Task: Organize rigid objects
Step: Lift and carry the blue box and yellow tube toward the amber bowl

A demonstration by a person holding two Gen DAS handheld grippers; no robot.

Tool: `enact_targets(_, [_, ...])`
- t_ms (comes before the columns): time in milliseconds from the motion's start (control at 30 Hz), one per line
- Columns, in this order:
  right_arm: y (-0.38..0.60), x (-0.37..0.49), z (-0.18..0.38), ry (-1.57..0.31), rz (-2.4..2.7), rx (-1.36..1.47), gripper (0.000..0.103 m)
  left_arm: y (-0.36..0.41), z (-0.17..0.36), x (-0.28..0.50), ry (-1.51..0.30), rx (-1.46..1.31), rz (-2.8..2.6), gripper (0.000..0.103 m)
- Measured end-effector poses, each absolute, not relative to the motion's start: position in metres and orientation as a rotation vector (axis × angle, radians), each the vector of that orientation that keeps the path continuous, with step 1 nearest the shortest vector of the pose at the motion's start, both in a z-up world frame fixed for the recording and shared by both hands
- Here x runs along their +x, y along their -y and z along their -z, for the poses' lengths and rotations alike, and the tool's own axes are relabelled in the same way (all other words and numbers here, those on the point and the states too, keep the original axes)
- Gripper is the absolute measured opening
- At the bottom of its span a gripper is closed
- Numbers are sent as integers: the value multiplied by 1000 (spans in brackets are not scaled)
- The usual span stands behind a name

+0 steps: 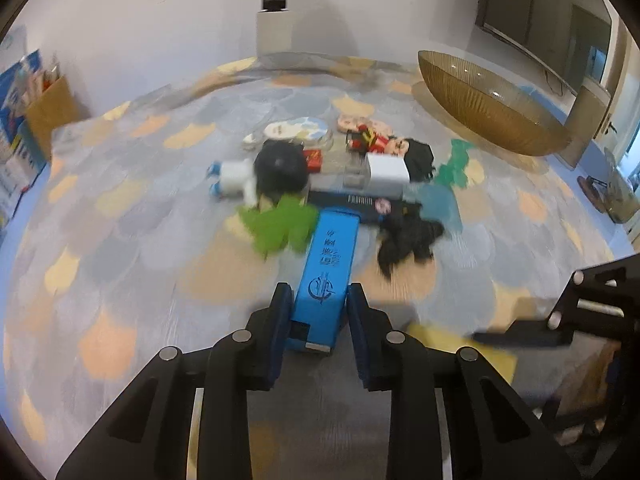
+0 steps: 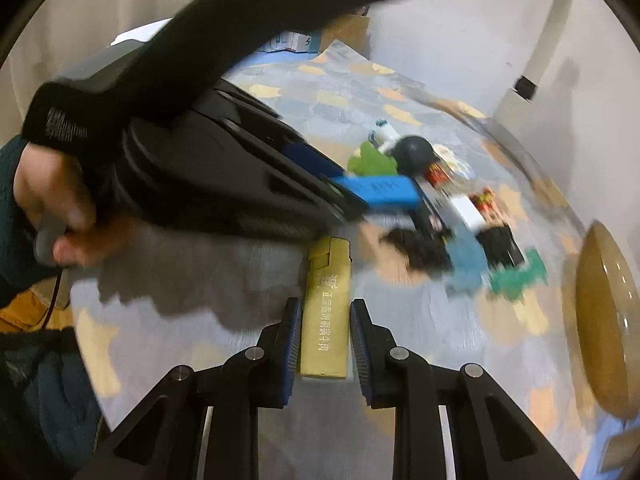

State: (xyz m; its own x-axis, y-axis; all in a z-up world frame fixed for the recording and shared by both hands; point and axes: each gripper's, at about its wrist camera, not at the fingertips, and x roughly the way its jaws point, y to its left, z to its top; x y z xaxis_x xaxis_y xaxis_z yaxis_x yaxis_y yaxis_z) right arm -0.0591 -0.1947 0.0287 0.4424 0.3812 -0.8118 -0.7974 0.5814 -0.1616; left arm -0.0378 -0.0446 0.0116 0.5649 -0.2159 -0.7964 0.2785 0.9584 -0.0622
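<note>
The patterned bench [image 1: 120, 240] carries a ribbed amber bowl [image 1: 492, 108] at its far right and a loose heap of toys and small boxes [image 1: 320, 176] in the middle. Nearer the cameras, the left tongs [image 1: 316, 312] are closed on the near end of a long blue box [image 1: 332, 276], which juts forward toward the heap, while the right tongs [image 2: 325, 320] sit narrowly either side of a yellow-tan box [image 2: 326, 312]; blur leaves it unclear whether those pads press firmly. Both boxes appear gripped near one end, so each could pivot or slip out if swung quickly, and the two tongs work near each other, so a crossing move could knock them together. Only the right wrist view shows the hand [image 2: 52, 208] on the left tool and the blue box from the side; only the left view shows its printed top face.
</note>
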Motion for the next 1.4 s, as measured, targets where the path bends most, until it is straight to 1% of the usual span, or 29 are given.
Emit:
enact_targets(133, [233, -67, -29, -856, -737, -469, 23, 28, -12, -62, -938, 30, 291, 23])
enact_targets(333, [288, -75, -29, -897, -608, -291, 23, 33, -12, -84, -944, 84, 278, 23])
enact_targets(367, [292, -78, -30, -907, -594, -276, 24, 35, -12, -83, -945, 88, 271, 23])
enact_targets(433, [295, -74, -30, -928, -583, -245, 27, 38, -11, -79, -948, 85, 250, 29])
enact_targets(467, [294, -74, -31, -934, -581, -239, 31, 39, -12, -76, -951, 78, 246, 36])
enact_targets(533, [285, -73, -31, -937, -579, -252, 36, 38, -11, -71, -955, 57, 239, 36])
enact_targets(667, [267, -72, -31, -914, -566, -277, 36, 42, -10, -60, -944, 65, 204, 36])
enact_targets(700, [269, -75, -29, -910, -574, -268, 36, 45, -9, -59, -942, 75, 202, 35])
enact_targets(733, [266, -76, -28, -900, -580, -264, 31, 49, -9, -58, -942, 92, 204, 35])
enact_targets(767, [262, -80, -28, -885, -589, -273, 23, 53, -9, -57, -939, 108, 202, 27])
enact_targets(800, [257, -84, -28, -874, -606, -281, 23, 58, -9, -59, -932, 122, 205, 21])
enact_targets(933, [242, -99, -28, -840, -634, -294, 23, 65, -11, -67, -915, 93, 242, 21])
enact_targets(1033, [248, -98, -31, -849, -639, -229, 23, 65, -15, -72, -893, 55, 263, 21])
enact_targets(1267, [307, -77, -53, -822, -558, -23, 23, 71, -45, -74, -802, 21, 282, 21])
enact_targets(1400, [338, -69, -63, -808, -496, 32, 23, 83, -38, -64, -846, 84, 273, 21])
